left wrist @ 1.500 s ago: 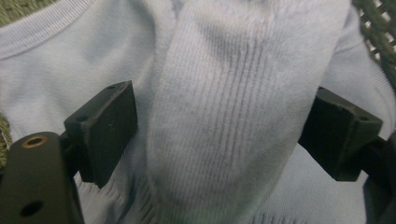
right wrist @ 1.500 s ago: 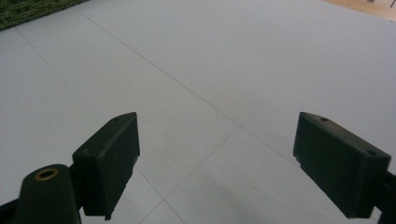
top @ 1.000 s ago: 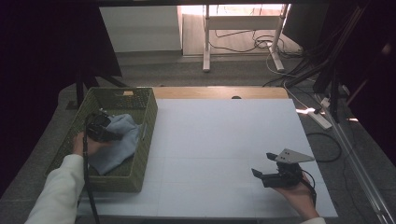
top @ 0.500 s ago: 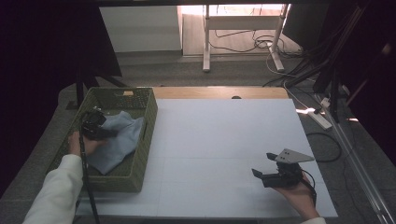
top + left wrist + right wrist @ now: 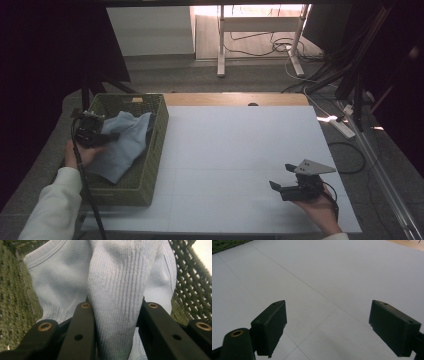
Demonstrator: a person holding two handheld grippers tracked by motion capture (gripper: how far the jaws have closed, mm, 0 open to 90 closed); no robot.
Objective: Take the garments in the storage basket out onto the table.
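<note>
Jaws of the left gripper point(image 5: 107, 136), just closed, pinch a fold of the light-blue ribbed knit garment point(image 5: 117, 285) inside the green woven basket point(image 5: 157, 132), apparently to lift it out, while the right gripper point(image 5: 281, 177) waits wide open over the white table point(image 5: 235, 150).

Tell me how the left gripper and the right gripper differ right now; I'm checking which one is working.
The left gripper is shut on a fold of the light blue garment inside the green basket; its jaws have just been closing. The right gripper is open, with nothing between its jaws. The left is above the basket; the right hovers low over the white table. Both have black jaws.
</note>
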